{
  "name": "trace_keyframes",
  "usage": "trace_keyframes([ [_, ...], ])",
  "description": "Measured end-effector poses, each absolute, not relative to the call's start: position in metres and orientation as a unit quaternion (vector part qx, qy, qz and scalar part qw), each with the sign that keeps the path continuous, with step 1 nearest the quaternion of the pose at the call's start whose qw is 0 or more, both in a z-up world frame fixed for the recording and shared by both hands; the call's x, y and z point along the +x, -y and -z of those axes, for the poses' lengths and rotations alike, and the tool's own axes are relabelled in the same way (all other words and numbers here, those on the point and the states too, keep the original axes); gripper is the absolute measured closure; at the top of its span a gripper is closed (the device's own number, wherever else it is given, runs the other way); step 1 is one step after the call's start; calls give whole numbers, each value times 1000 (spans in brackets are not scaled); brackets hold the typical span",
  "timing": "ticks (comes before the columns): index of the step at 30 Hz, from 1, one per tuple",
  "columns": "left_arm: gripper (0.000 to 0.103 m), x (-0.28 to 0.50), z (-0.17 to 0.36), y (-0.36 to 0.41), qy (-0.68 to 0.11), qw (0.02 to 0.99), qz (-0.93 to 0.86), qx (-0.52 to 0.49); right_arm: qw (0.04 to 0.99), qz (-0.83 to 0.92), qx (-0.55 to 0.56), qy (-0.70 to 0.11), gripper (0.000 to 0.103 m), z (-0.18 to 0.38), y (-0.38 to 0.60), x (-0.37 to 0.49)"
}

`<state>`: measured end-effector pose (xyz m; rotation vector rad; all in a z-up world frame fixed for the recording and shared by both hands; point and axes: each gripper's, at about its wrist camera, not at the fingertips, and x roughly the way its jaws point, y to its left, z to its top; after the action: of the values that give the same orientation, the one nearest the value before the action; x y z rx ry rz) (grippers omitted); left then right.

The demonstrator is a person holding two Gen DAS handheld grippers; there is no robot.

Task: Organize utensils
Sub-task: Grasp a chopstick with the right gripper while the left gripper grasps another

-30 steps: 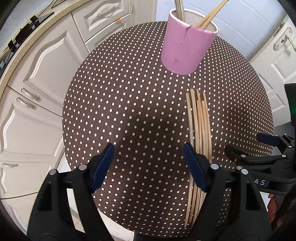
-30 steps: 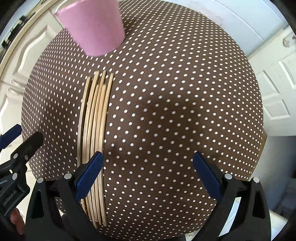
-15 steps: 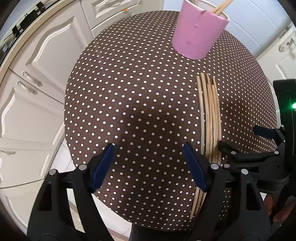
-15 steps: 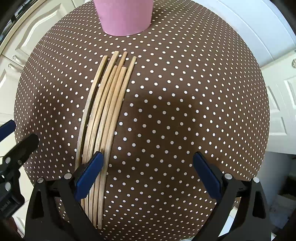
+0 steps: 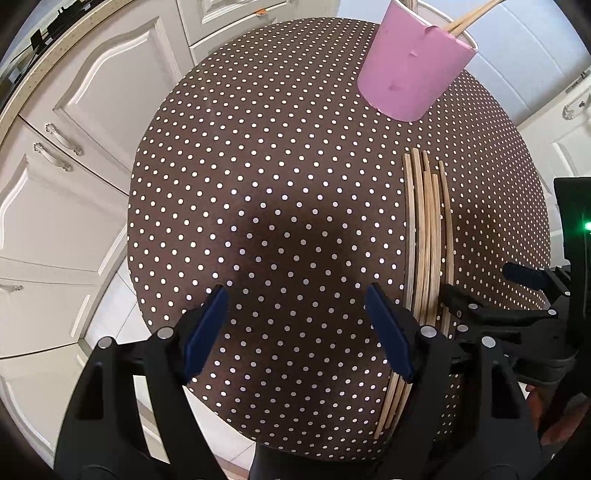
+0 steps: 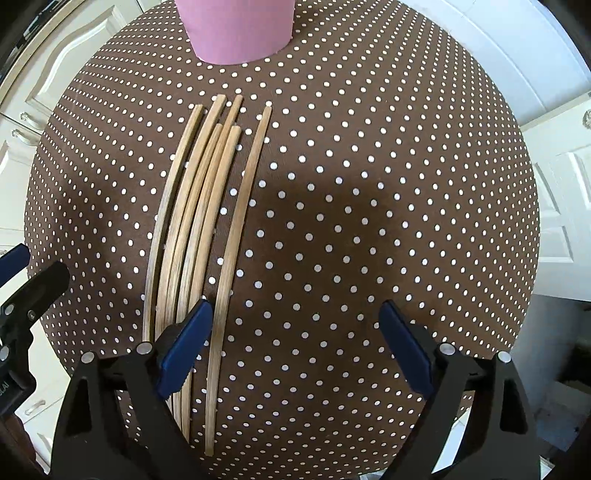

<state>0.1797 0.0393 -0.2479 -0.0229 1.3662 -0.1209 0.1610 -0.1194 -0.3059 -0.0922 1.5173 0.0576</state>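
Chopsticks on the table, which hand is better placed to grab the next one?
Probably right: the right tool straddles the outermost chopstick. The left tool hangs over bare tablecloth beside the bundle.

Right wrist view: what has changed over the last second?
The right gripper sank toward the loose wooden chopsticks, its jaws just closing slightly, one chopstick between them, nothing gripped. The left gripper stays open. The chopsticks and pink cup on the dotted brown tablecloth are unmoved.

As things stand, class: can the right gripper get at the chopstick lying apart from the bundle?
Probably yes. That chopstick lies just inside the open right gripper, beside its left finger; nothing covers it.
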Motion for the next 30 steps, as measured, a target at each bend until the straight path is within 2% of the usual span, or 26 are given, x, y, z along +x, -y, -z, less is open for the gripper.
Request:
trace_keyframes([
  [3, 28, 181, 248, -37, -630, 775, 59, -7, 727, -35, -40, -685, 24, 311, 119, 162],
  [5, 28, 182, 248, -35, -630, 774, 61, -4, 732, -55, -27, -679, 46, 309, 118, 163],
  [6, 28, 182, 249, -34, -631, 773, 62, -3, 736, -61, -29, -674, 53, 307, 116, 163],
  [8, 28, 183, 250, -32, -633, 772, 63, -3, 742, -79, -24, -665, 82, 304, 113, 164],
  [12, 28, 185, 253, -26, -637, 768, 66, 1, 746, -89, -13, -660, 94, 303, 113, 164],
  [17, 28, 187, 253, -16, -636, 768, 76, 10, 742, -91, 31, -663, 98, 304, 131, 164],
  [30, 28, 199, 266, 17, -649, 754, 96, 28, 729, -77, 68, -677, 98, 304, 185, 157],
])
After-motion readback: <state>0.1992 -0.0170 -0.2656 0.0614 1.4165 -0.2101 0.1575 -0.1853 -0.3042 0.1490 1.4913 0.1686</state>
